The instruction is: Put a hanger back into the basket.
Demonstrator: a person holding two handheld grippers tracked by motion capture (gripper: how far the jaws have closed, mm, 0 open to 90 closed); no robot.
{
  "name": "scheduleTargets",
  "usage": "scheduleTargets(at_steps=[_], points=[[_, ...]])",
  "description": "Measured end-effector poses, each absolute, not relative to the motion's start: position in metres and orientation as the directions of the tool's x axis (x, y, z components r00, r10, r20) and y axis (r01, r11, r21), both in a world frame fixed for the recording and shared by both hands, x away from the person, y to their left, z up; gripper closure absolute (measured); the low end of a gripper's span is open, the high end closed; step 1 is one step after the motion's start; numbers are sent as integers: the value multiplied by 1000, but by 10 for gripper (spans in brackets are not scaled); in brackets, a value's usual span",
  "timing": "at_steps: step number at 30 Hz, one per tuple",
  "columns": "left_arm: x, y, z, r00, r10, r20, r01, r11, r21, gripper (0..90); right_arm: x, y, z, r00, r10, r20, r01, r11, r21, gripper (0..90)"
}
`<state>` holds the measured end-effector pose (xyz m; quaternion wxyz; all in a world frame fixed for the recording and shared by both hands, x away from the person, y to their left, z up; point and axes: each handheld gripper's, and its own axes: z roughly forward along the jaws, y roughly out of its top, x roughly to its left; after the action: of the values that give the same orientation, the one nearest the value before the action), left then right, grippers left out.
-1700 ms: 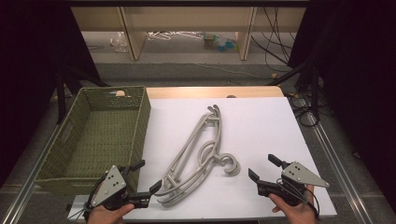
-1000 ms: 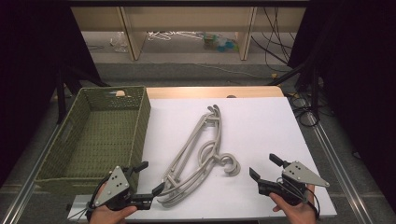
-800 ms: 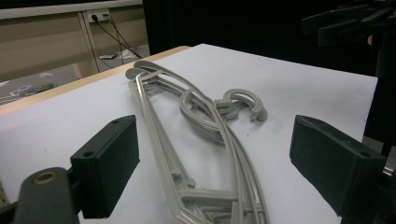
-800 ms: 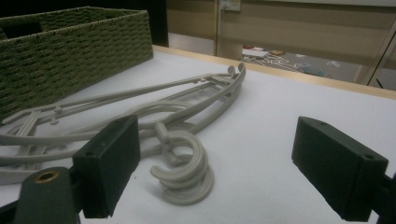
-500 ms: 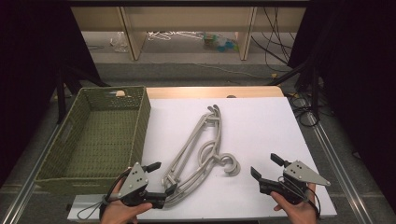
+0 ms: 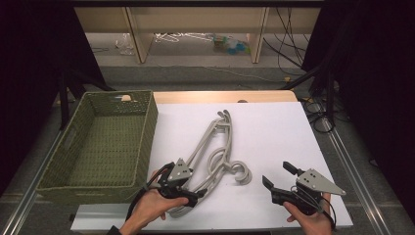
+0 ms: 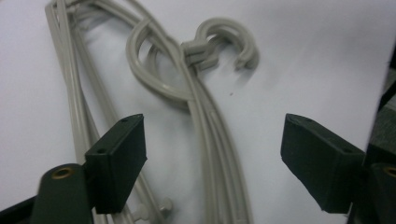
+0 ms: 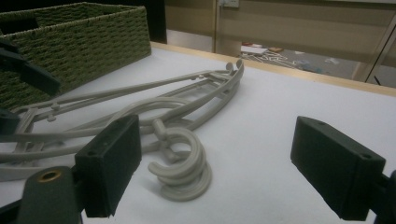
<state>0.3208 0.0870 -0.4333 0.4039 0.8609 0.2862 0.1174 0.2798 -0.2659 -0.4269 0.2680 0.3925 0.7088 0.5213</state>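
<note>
While the stack of grey plastic hangers (image 6: 211,155) lies flat on the white table (image 6: 274,127), just right of the green woven basket (image 6: 100,142), the left gripper (image 6: 193,196) sits over the stack's near end with jaws spread wide, the hanger arms (image 7: 219,154) between them but not yet pinched. Right gripper (image 6: 276,178) — likewise wide open — hovers apart from the hooks (image 8: 184,170), holding nothing. Judged progress: early; no hanger is lifted, the basket looks empty — grasping, carrying and placing all seem to remain
</note>
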Motion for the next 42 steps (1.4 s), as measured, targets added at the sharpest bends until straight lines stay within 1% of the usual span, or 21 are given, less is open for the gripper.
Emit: scheduleTargets(at_steps=[2, 8, 9, 11, 12, 13, 14, 15, 17, 19, 20, 21, 22, 24, 26, 27, 29, 33, 35, 36, 42], points=[[330, 82, -435, 804, 592, -59, 434, -517, 737, 253, 280, -266, -427, -548, 836, 31, 278, 147, 949, 175], [346, 67, -440, 804, 591, -67, 468, -560, 684, 312, 280, -266, -427, -557, 830, 33, 279, 149, 949, 178], [348, 65, -440, 804, 589, -75, 475, -562, 677, 343, 280, -266, -427, -558, 829, 34, 279, 148, 949, 179], [351, 61, -441, 803, 590, -87, 490, -571, 658, 367, 280, -266, -426, -558, 830, 26, 277, 156, 948, 184], [352, 59, -441, 812, 578, -80, 482, -587, 650, 396, 279, -268, -425, -559, 829, 18, 297, 180, 938, 185], [354, 56, -441, 807, 585, -86, 497, -593, 634, 402, 279, -268, -425, -560, 828, 18, 299, 181, 937, 185], [356, 55, -442, 820, 570, -60, 479, -624, 618, 432, 280, -266, -426, -559, 829, 22, 281, 165, 946, 185], [357, 53, -444, 817, 573, -64, 485, -624, 612, 478, 280, -266, -426, -559, 829, 22, 281, 164, 946, 185], [361, 51, -447, 824, 561, -74, 489, -639, 593, 492, 280, -267, -426, -559, 829, 18, 285, 171, 943, 186], [363, 48, -451, 802, 591, -88, 518, -616, 594, 510, 279, -267, -425, -561, 828, 16, 291, 179, 940, 189], [365, 50, -451, 816, 574, -67, 501, -645, 577, 531, 280, -267, -426, -561, 827, 21, 279, 165, 946, 190], [366, 49, -451, 818, 570, -76, 507, -652, 564, 538, 281, -266, -427, -564, 825, 31, 279, 156, 948, 190], [367, 49, -452, 816, 572, -84, 512, -649, 563, 543, 281, -266, -427, -565, 825, 28, 278, 158, 948, 191], [368, 46, -457, 802, 580, -142, 543, -608, 579, 581, 280, -266, -426, -567, 824, 21, 278, 167, 946, 196], [372, 46, -457, 811, 573, -122, 530, -629, 568, 604, 280, -266, -427, -567, 824, 20, 279, 169, 945, 197], [372, 45, -458, 798, 586, -140, 549, -611, 570, 613, 280, -266, -427, -567, 824, 19, 279, 170, 945, 197], [375, 47, -458, 808, 574, -137, 543, -632, 554, 631, 281, -266, -427, -563, 826, 17, 277, 170, 946, 198], [374, 46, -459, 780, 593, -200, 587, -582, 564, 701, 281, -266, -427, -564, 826, 19, 283, 172, 944, 200], [375, 47, -458, 793, 581, -185, 573, -606, 553, 732, 280, -267, -426, -567, 824, 18, 294, 182, 938, 200], [375, 48, -457, 796, 575, -189, 571, -609, 551, 759, 282, -265, -428, -574, 818, 26, 277, 164, 947, 201], [375, 55, -452, 787, 590, -182, 578, -599, 555, 781, 280, -267, -427, -570, 822, 16, 297, 188, 936, 201]])
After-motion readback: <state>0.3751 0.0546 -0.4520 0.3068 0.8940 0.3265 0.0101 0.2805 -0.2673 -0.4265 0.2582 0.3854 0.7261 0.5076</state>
